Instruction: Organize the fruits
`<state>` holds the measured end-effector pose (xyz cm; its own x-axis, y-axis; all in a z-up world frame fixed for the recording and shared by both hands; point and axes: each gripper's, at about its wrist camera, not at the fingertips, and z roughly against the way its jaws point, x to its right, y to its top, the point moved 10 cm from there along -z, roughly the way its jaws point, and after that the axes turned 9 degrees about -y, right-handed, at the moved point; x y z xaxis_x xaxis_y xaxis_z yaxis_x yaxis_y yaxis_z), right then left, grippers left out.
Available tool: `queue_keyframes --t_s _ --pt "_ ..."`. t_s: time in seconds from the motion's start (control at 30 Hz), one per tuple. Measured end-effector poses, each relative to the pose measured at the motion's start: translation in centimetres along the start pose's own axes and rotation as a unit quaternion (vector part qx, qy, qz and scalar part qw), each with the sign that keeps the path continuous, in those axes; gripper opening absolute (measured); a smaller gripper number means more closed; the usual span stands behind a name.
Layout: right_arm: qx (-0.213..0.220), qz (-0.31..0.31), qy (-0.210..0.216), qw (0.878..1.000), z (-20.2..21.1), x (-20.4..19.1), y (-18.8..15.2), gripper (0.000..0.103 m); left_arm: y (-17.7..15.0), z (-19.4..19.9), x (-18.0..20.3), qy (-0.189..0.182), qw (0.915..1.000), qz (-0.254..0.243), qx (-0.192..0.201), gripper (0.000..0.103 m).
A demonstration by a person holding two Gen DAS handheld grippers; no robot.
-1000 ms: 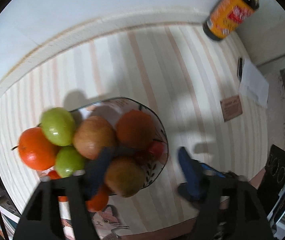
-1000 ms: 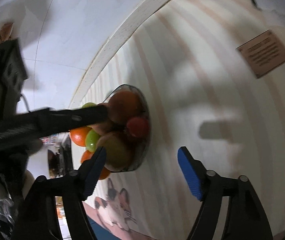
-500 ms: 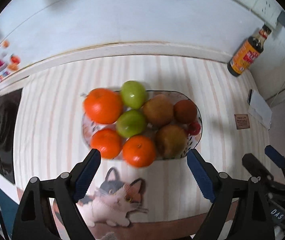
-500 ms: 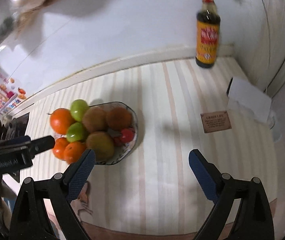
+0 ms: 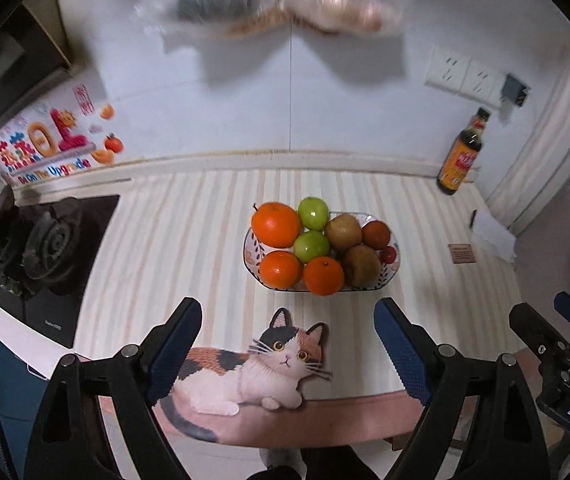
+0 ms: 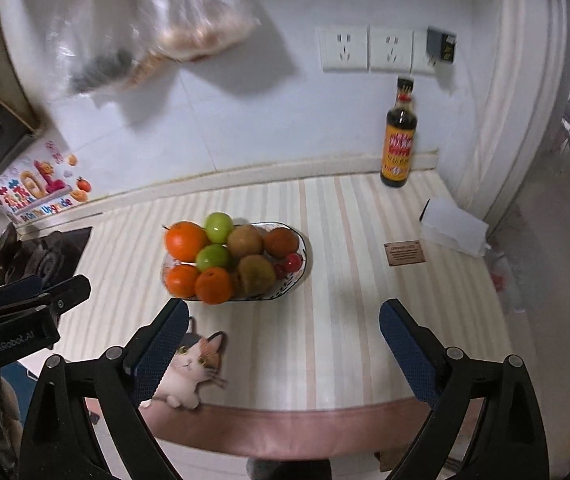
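While both tongs (image 5: 287,338) (image 6: 281,338) gape empty, fruit fills the bowl (image 5: 392,276).

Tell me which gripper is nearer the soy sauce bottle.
Right. The right gripper hangs open over the counter's front edge, toward the soy sauce bottle in the back right corner; the left gripper, also open, sits further left.

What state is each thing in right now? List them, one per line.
left gripper: open, empty, held back from the dish.
right gripper: open, empty.
fruit dish: piled full, flat on the counter.
oranges: in the dish, left side.
green fruits: in the dish, middle.
sauce bottle: upright, capped.
gas stove: no flame visible.
plastic bags: hanging on the wall, blurred.
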<state>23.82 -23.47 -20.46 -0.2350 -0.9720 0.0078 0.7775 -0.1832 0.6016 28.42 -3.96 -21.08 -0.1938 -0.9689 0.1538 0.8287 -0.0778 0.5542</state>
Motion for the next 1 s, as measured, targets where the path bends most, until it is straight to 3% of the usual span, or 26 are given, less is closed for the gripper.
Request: queue_keyframes --t_s 0.2,0.53,0.83,1.0 --pt "0.037 -0.005 -0.008 0.999 7.7 -0.9 -2.1 0.099 -2.1 6.3 0.2 -0.006 0.9987 -0.022 0.046 0.088" --pt "0.073 -0.008 -0.017 0.997 15.9 -1.1 -5.7 0.099 -5.6 12.9 0.5 -0.006 0.9961 -0.026 0.085 0.088" --pt "0.089 -0.002 0.002 0.996 19.0 -0.2 -6.0 0.099 -6.6 15.6 1.6 0.003 0.9940 -0.024 0.107 0.088" --pt "0.089 0.002 0.010 0.996 18.9 0.3 -5.4 0.099 -6.2 15.0 1.7 0.007 0.9947 -0.014 0.101 0.088"
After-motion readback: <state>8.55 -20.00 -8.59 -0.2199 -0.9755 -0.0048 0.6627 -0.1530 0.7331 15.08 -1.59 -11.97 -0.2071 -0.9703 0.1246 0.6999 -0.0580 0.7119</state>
